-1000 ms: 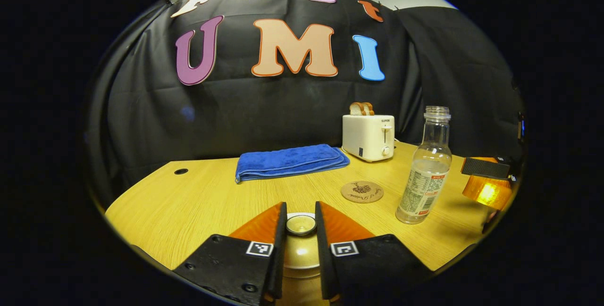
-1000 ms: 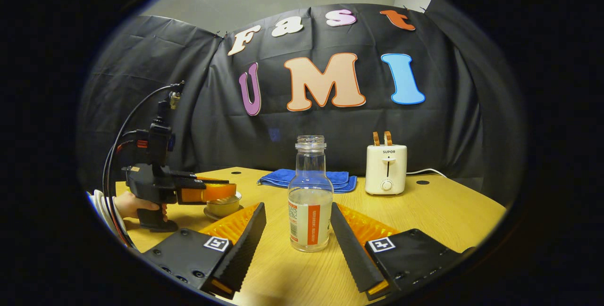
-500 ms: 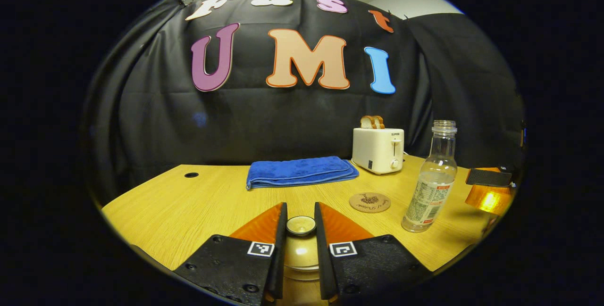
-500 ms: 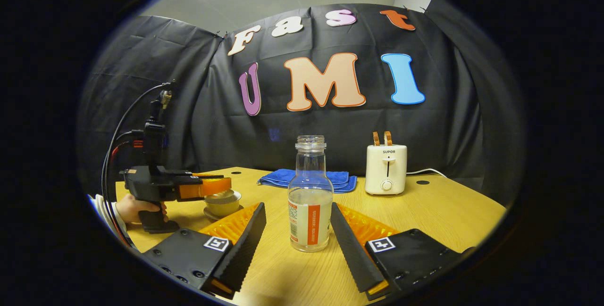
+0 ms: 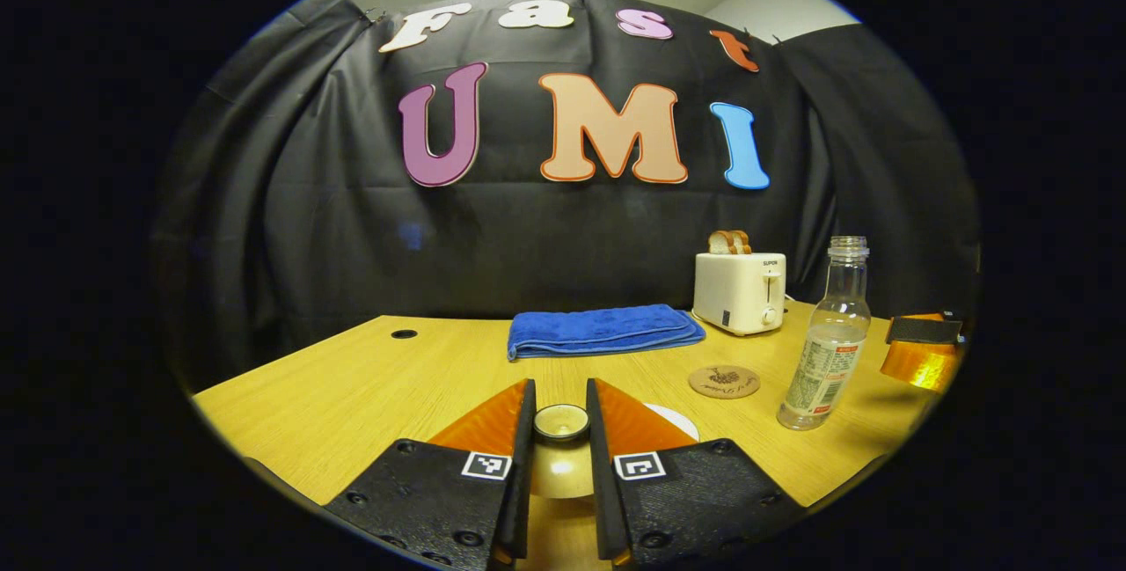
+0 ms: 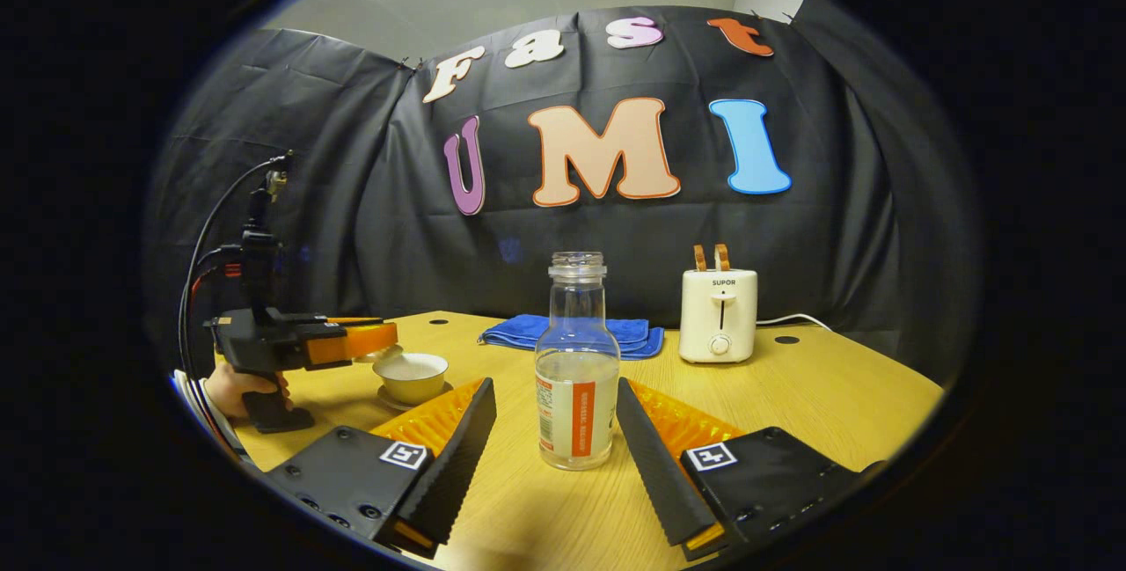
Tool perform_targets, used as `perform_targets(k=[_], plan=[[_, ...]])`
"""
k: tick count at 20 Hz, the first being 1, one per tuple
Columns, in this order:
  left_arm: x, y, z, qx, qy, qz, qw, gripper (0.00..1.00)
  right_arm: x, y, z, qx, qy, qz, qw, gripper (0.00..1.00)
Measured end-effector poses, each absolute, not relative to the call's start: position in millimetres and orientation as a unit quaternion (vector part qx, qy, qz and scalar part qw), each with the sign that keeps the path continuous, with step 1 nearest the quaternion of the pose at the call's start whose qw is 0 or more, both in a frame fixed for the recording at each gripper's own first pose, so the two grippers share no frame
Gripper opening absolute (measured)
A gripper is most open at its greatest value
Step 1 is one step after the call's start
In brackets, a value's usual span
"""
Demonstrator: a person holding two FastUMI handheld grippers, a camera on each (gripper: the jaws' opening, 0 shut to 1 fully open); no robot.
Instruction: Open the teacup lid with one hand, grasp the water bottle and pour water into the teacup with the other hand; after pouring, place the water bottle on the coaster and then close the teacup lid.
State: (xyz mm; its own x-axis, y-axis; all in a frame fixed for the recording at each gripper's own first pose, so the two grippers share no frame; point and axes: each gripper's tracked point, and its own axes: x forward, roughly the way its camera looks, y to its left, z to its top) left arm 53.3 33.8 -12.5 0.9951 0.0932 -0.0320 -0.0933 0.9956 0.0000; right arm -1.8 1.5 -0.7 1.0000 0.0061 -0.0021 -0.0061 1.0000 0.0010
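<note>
Jaws of the left gripper (image 5: pixel 560 465) pinch the teacup lid (image 5: pixel 561 422) by its knob; right gripper (image 6: pixel 556 439) spread around the upright water bottle (image 6: pixel 576 364). Lid underside hidden.

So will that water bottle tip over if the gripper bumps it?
Probably fairly easily: the water bottle is tall on a narrow base. Only its lower part looks filled, which should steady it a little. With no cap on, a tip would likely spill. The right gripper straddles it, open.

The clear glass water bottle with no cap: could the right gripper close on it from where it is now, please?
Probably yes. The right gripper is open, its fingers apart on either side of the upright clear glass water bottle, with nothing on the wooden table between them.
</note>
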Motion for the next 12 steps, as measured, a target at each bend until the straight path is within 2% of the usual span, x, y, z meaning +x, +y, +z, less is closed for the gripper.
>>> perform_targets(k=[3, 12], plan=[[42.3, 52.7, -11.1, -0.003, 0.013, 0.06, 0.998, 0.28, -0.8, -0.1, -0.9, 0.0, 0.001, -0.003, 1.0, 0.9], [22.7, 82.3, -8.2, -0.002, 0.003, 0.088, 0.996, 0.28, 37.3, -9.9, -22.7, -0.004, 0.071, -0.027, 0.997, 0.9]])
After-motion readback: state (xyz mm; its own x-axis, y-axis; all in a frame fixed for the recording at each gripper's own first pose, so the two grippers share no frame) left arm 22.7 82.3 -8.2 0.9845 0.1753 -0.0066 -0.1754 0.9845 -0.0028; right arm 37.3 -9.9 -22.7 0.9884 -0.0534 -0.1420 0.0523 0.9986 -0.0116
